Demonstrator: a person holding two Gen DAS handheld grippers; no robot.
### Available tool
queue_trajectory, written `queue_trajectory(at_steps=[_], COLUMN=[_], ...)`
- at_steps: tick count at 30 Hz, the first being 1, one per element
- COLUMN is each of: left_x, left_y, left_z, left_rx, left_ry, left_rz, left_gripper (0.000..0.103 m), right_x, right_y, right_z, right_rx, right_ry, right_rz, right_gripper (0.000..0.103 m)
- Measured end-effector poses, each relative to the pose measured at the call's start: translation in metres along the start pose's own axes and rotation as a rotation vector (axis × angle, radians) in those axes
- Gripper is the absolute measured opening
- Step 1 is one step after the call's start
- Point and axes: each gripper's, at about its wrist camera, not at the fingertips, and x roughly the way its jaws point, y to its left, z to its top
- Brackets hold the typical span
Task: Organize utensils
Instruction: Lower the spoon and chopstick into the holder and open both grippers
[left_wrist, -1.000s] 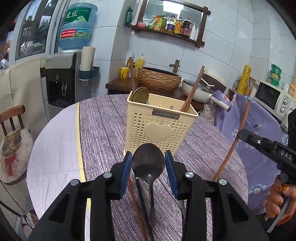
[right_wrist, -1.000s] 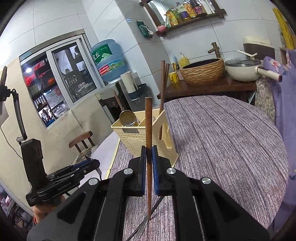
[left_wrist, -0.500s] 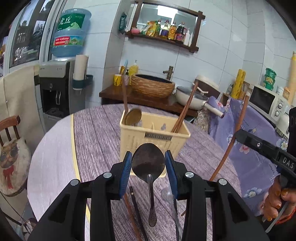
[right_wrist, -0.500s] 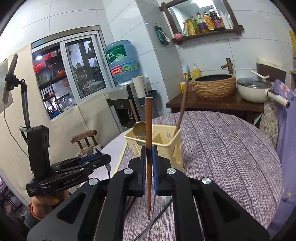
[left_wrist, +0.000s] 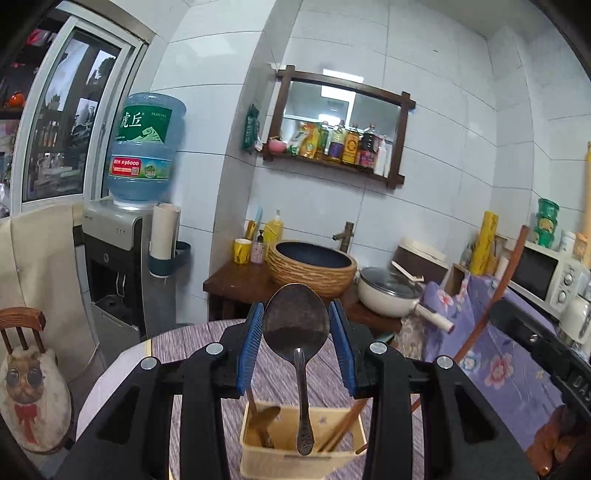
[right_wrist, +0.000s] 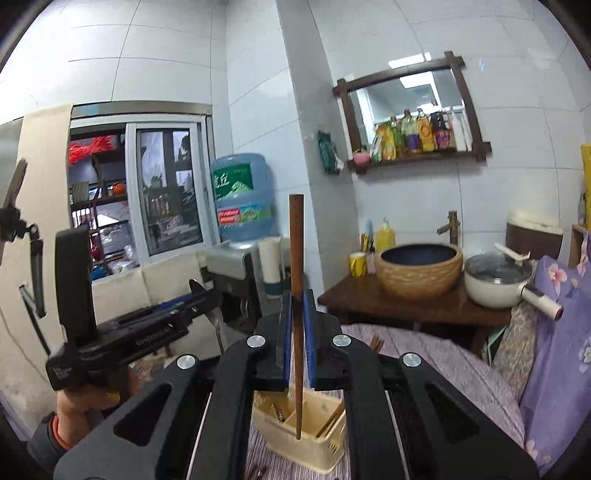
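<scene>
Two tools hang above the caddy (left_wrist: 301, 458): the left tool (left_wrist: 296, 345) grips a spoon (left_wrist: 296, 325) by its bowl, handle down; the right tool (right_wrist: 297, 332) clamps an upright chopstick (right_wrist: 296, 266). Below, the caddy holds what seem chopsticks, on the surface (right_wrist: 436, 362).

1. You worked in a room with white tiled walls (left_wrist: 424, 55).
2. A mirrored shelf (left_wrist: 332, 162) of bottles hung above a wooden counter (right_wrist: 424, 299).
3. A water dispenser (left_wrist: 114, 266) stood beside the window (right_wrist: 162, 188).
4. A chair (left_wrist: 26, 332) sat left.
</scene>
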Motion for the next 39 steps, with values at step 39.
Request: queue_trajectory(at_steps=[39], left_x=[0.025], left_y=[0.011], left_z=[-0.11], left_rx=[0.077], left_ry=[0.124], left_rz=[0.087], left_gripper=[0.064], right_x=[0.048], right_y=[-0.016], right_z=[-0.107], right_rx=[0.035], right_ry=[0.138], right_rz=[-0.095], right_gripper=[0.044])
